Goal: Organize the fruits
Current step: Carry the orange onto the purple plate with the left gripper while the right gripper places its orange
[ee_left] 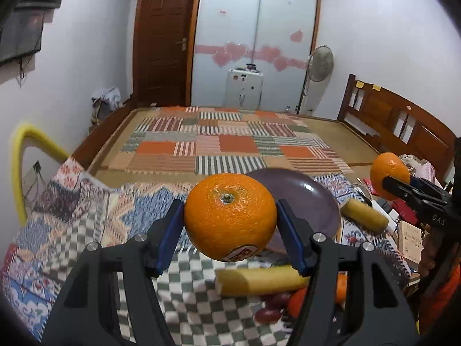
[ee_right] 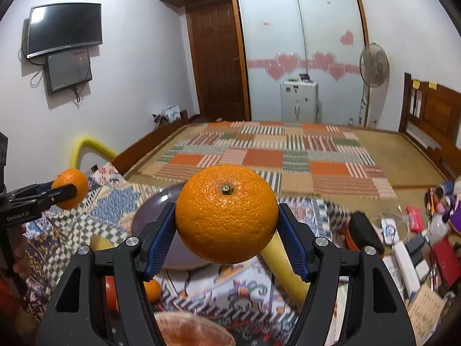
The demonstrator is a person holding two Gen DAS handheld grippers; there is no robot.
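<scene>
My left gripper (ee_left: 230, 219) is shut on a large orange with a sticker (ee_left: 230, 216), held above the patterned cloth just in front of a purple plate (ee_left: 311, 199). My right gripper (ee_right: 227, 219) is shut on a second orange (ee_right: 226, 213), held above the same purple plate (ee_right: 155, 210). Each gripper with its orange shows in the other view: the right one at the right edge (ee_left: 389, 176), the left one at the left edge (ee_right: 70, 189). Two bananas (ee_left: 259, 281) (ee_left: 364, 214) lie on the cloth, one below my left gripper, one right of the plate.
Small orange and red fruits (ee_left: 296, 302) and dark grapes (ee_left: 269, 314) lie under my left gripper. A pinkish bowl (ee_right: 193, 331) sits at the bottom of the right wrist view. Boxes, cables and bottles (ee_right: 417, 245) crowd the right side. A bed with a patchwork mat (ee_right: 273, 155) lies behind.
</scene>
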